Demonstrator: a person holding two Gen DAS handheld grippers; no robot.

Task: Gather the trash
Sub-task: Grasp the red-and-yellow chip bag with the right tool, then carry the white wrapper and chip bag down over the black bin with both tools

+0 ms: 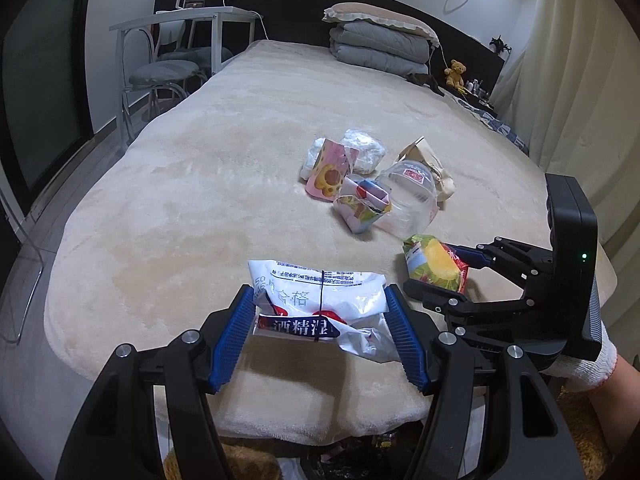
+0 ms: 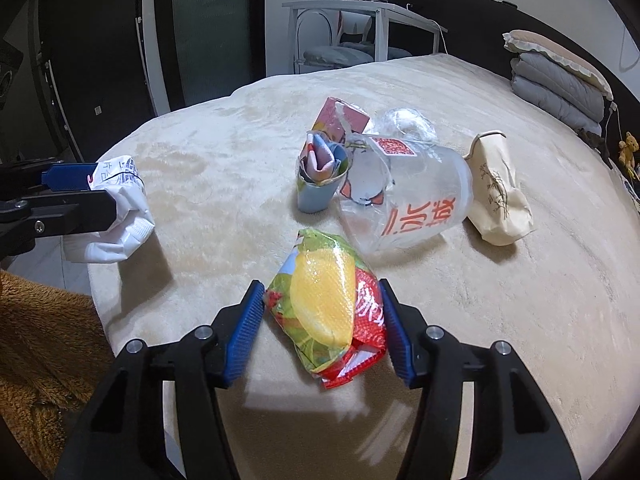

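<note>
Right gripper (image 2: 322, 330) jaws narrowed around the yellow-green-red snack wrapper (image 2: 326, 304), blue pads touching both its sides; wrapper lies on the cream bed cover (image 2: 480, 340) near the front edge. Left gripper (image 1: 322, 330) clamped half-wide on a crumpled white wet-wipe pack (image 1: 320, 300), held above the bed's near edge. Further back, a pile: clear plastic bag with red print (image 2: 416, 200), blue paper cup stuffed with wrappers (image 2: 320, 180), pink carton (image 2: 340, 120), beige paper bag (image 2: 498, 188). White-gloved hand (image 1: 588, 364) behind right gripper.
</note>
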